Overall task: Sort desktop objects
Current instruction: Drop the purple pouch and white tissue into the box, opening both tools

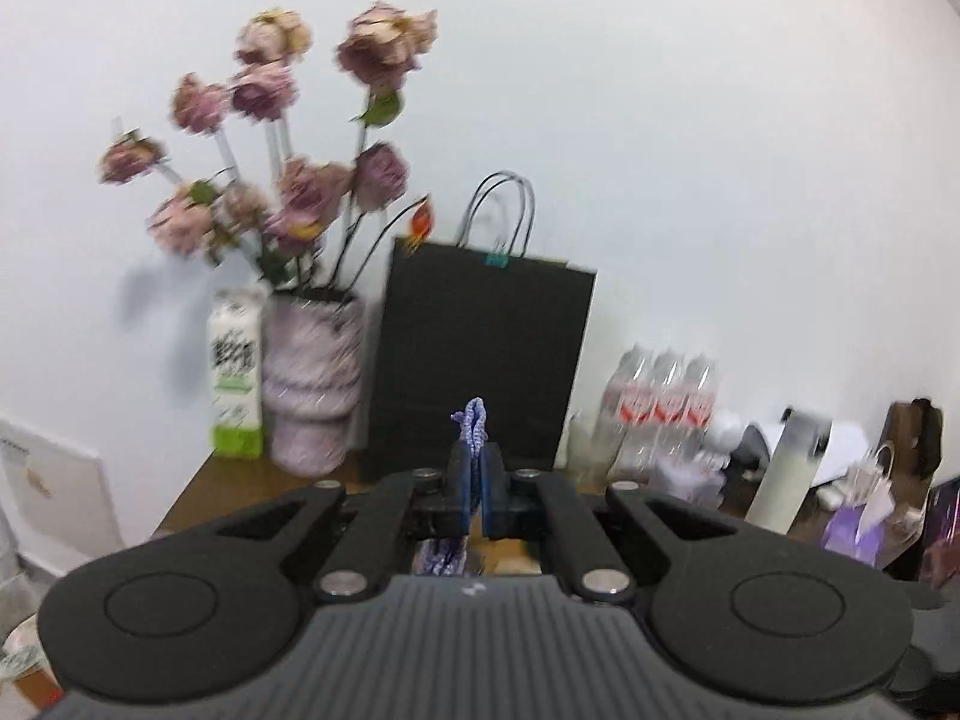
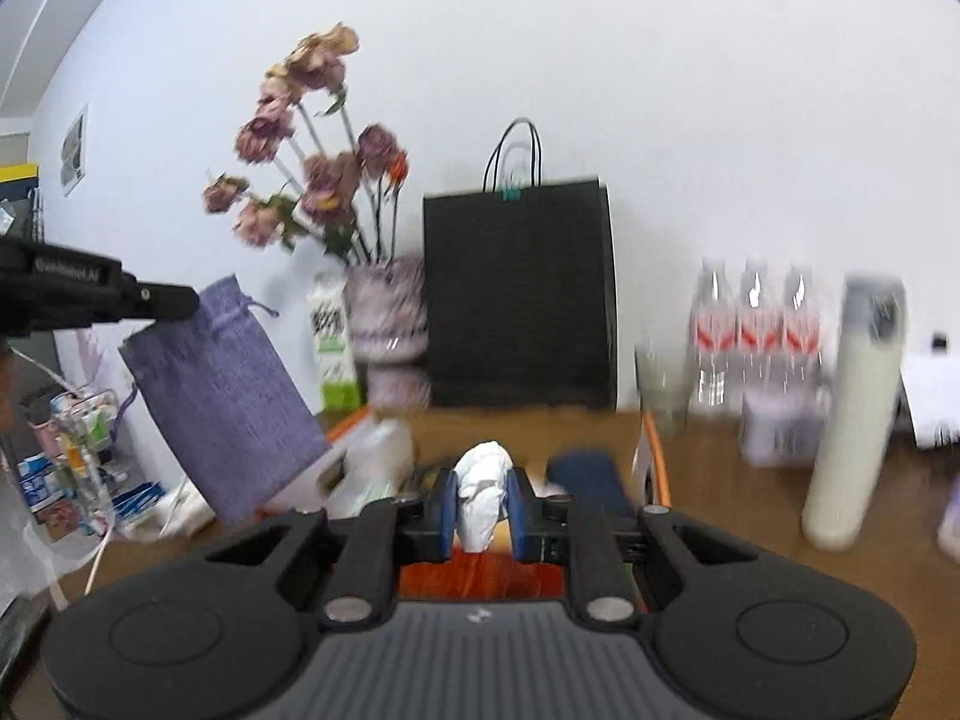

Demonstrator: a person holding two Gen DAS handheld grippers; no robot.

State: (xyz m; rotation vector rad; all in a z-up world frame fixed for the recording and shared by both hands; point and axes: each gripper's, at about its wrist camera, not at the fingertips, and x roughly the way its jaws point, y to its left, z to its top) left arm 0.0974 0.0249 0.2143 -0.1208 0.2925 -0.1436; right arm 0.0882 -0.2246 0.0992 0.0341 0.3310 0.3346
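Left gripper (image 1: 478, 495) pinched tight on purple drawstring pouch (image 2: 222, 396): woven, lavender, flat, hanging tilted in the air at 9 o'clock in right wrist view. Gathered mouth poking above blue pads (image 1: 462, 492).

Right gripper (image 2: 486, 507) clamped on crumpled white wad (image 2: 483, 495), dead centre, above wooden desk (image 2: 528, 432). Black paper bag (image 2: 519, 294) at 12 o'clock.

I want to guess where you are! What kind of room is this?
Probably a home or office desk against a white wall. A wooden table holds a vase of dried flowers, a black bag, and water bottles.
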